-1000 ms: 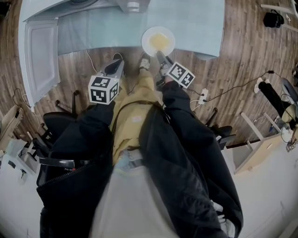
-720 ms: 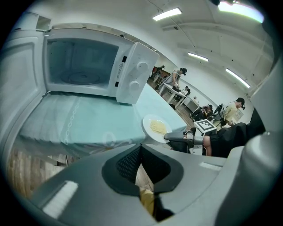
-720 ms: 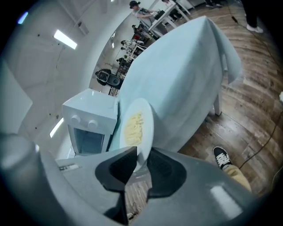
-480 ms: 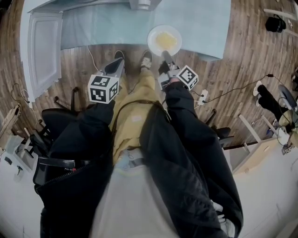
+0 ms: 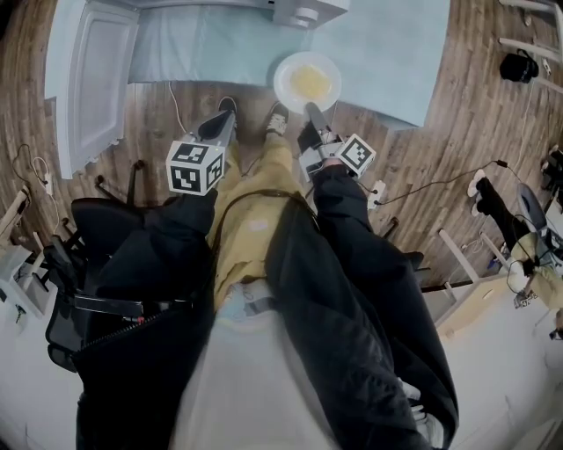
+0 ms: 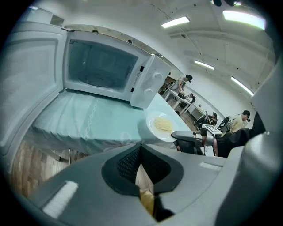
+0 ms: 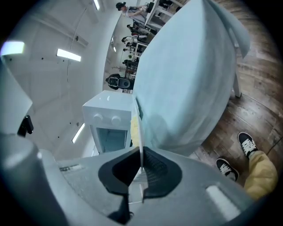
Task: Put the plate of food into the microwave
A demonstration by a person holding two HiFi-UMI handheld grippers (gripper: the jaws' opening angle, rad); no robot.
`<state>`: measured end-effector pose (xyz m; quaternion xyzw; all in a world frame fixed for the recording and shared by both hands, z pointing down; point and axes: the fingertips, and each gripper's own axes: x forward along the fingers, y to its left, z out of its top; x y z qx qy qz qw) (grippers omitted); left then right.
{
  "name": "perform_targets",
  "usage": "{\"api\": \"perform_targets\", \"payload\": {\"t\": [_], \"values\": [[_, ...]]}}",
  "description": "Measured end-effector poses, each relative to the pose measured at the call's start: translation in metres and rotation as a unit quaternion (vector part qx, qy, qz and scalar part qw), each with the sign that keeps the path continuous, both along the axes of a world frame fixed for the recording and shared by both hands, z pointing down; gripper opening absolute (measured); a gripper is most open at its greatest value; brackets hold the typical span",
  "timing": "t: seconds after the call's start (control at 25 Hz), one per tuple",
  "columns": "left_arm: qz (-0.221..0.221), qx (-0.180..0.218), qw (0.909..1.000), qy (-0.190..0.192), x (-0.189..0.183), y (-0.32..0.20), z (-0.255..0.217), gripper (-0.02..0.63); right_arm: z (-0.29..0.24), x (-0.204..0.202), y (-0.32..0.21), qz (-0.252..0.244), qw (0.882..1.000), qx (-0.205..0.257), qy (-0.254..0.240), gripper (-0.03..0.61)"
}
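A white plate [image 5: 286, 83] with pale yellow food [image 5: 310, 81] lies near the front edge of the light-blue table [image 5: 378, 44]. My right gripper [image 5: 310, 108] reaches its near rim. In the right gripper view the plate [image 7: 138, 126] stands edge-on between the closing jaws of the right gripper [image 7: 140, 164], and the pads press on it. The white microwave [image 5: 299, 10] stands behind with its door [image 5: 95, 79] swung open to the left. My left gripper [image 5: 225, 119] hangs shut and empty over the floor. The left gripper view shows the microwave [image 6: 106, 68], the plate [image 6: 160, 126] and the left gripper [image 6: 140, 148].
Cables and a power strip [image 5: 380, 187] lie on the wooden floor right of the table. Dark office chairs [image 5: 97, 228] stand at the left. The person's shoes [image 5: 274, 119] are at the table's front edge. People [image 6: 183, 84] work at desks far behind.
My right gripper's jaws have come together on the plate's near rim. The head view has shifted so that the microwave and its open door show more. The left gripper has stayed put.
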<state>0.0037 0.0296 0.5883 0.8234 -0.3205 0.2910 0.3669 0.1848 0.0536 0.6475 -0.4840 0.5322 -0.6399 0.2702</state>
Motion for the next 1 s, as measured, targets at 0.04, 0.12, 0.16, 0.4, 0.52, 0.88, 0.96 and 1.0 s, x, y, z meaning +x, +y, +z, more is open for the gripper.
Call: {"api": "perform_targets", "payload": {"t": [0.04,0.12,0.16,0.4,0.52,0.88,0.96,1.0], "values": [[-0.005,0.001,1.0,0.002,-0.004,-0.002,0.0,-0.005,-0.002,-0.007,-0.005,-0.01,1.0,0.003,-0.001,0.006],[-0.015,0.002,0.9999,0.005,-0.011,-0.005,-0.001,-0.005,-0.006,-0.023,-0.015,-0.027,1.0,0.008,-0.004,0.006],[-0.021,0.003,0.9998,0.006,-0.015,-0.007,-0.002,-0.005,-0.009,-0.031,-0.021,-0.036,0.999,0.011,-0.006,0.006],[-0.054,0.005,0.9985,0.01,-0.047,-0.024,-0.003,-0.005,-0.02,-0.083,-0.056,-0.082,0.996,0.017,-0.018,0.007],[-0.069,0.003,0.9975,0.012,-0.063,-0.033,-0.002,-0.005,-0.025,-0.107,-0.076,-0.095,0.995,0.022,-0.026,0.007],[-0.092,-0.002,0.9956,0.016,-0.1,-0.067,0.004,-0.005,-0.03,-0.159,-0.15,-0.101,0.994,0.031,-0.031,0.008],[-0.093,-0.005,0.9955,0.017,-0.105,-0.074,0.005,-0.005,-0.031,-0.168,-0.169,-0.097,0.994,0.031,-0.03,0.008],[-0.094,-0.007,0.9954,0.018,-0.107,-0.077,0.006,-0.005,-0.031,-0.172,-0.178,-0.095,0.995,0.032,-0.029,0.008]]}}
